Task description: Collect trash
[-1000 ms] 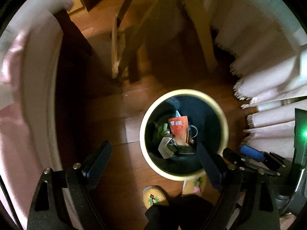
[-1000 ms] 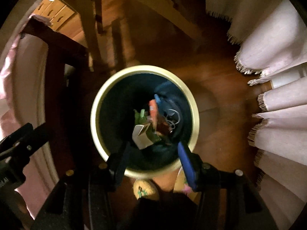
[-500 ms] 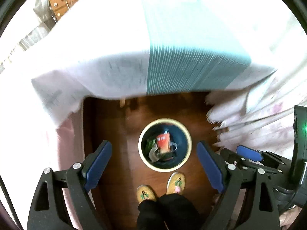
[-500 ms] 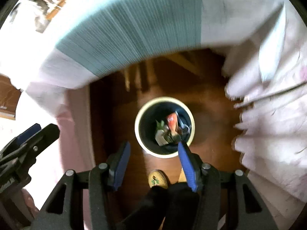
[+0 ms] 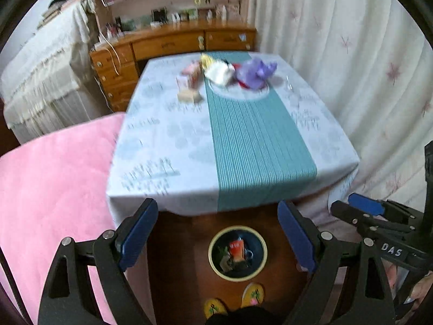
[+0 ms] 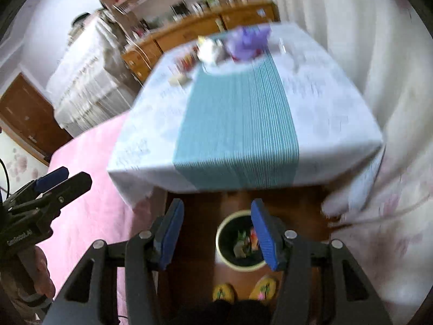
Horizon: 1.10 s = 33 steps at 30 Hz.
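Between loads: both tongs empty, above the bin.

My left tongs (image 5: 216, 233) gape wide and my right tongs (image 6: 216, 230) stand half open, nothing in either; both tilt down over the bin (image 5: 237, 253) on the floor by my slippers (image 5: 234, 302), which already holds wrappers. More trash (image 5: 230, 74) sits piled at the far end of the table (image 5: 189, 140), well apart from me. Next I judge I must reach across the cloth and pick one piece.
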Available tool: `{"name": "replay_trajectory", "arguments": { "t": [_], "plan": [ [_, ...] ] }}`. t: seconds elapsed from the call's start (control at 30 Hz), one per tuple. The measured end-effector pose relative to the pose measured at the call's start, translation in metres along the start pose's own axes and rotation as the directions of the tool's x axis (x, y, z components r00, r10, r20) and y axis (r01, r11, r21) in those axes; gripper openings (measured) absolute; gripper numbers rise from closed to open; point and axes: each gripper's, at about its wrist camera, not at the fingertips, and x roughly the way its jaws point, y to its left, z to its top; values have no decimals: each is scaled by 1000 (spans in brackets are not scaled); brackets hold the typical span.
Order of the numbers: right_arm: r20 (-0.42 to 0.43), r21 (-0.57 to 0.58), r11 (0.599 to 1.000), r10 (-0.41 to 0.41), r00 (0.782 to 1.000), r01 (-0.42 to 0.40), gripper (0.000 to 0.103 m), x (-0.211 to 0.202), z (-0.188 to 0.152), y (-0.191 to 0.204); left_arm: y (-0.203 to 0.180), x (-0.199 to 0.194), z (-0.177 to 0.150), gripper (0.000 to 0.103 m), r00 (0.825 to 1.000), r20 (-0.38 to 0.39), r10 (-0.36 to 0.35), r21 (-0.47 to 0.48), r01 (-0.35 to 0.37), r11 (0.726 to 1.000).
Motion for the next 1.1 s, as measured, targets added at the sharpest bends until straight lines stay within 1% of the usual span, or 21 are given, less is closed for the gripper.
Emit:
{"name": "replay_trajectory", "arguments": {
  "t": [0.13, 0.27, 0.37, 0.5, 0.67, 0.77, 0.93, 1.0, 1.1],
  "plan": [
    [75, -65, 998, 33, 997, -28, 52, -28, 31, 10, -3, -20, 24, 89, 997, 63, 38, -6, -38, 999],
    [133, -135, 990, 59, 989, -40, 52, -45, 63, 20, -7, -29, 44, 89, 993, 92, 73, 6, -74, 997],
    [163, -176, 984, 69, 984, -40, 52, -48, 80, 28, -9, -32, 61, 89, 987, 117, 109, 24, -112, 993],
    [178, -235, 972, 72, 981, -29, 52, -40, 107, 43, -2, -27, 78, 89, 984, 117, 137, 24, -141, 990],
    [163, -290, 957, 72, 984, -22, 52, -11, 137, 63, 27, -4, 99, 89, 983, 99, 154, -14, -154, 988],
    [154, -318, 948, 59, 986, -7, 52, 14, 155, 77, 51, 21, 114, 89, 982, 78, 174, -26, -172, 985],
    [100, -329, 944, 29, 995, 6, 52, 75, 192, 96, 95, 83, 150, 89, 991, 20, 133, -12, -132, 991],
    [69, -330, 944, 6, 998, 17, 52, 108, 210, 105, 113, 117, 169, 89, 996, -19, 90, 5, -90, 996],
    [11, -327, 945, -15, 1000, 18, 52, 157, 232, 115, 131, 158, 191, 89, 996, -60, 58, 33, -56, 998]
  ]
}}
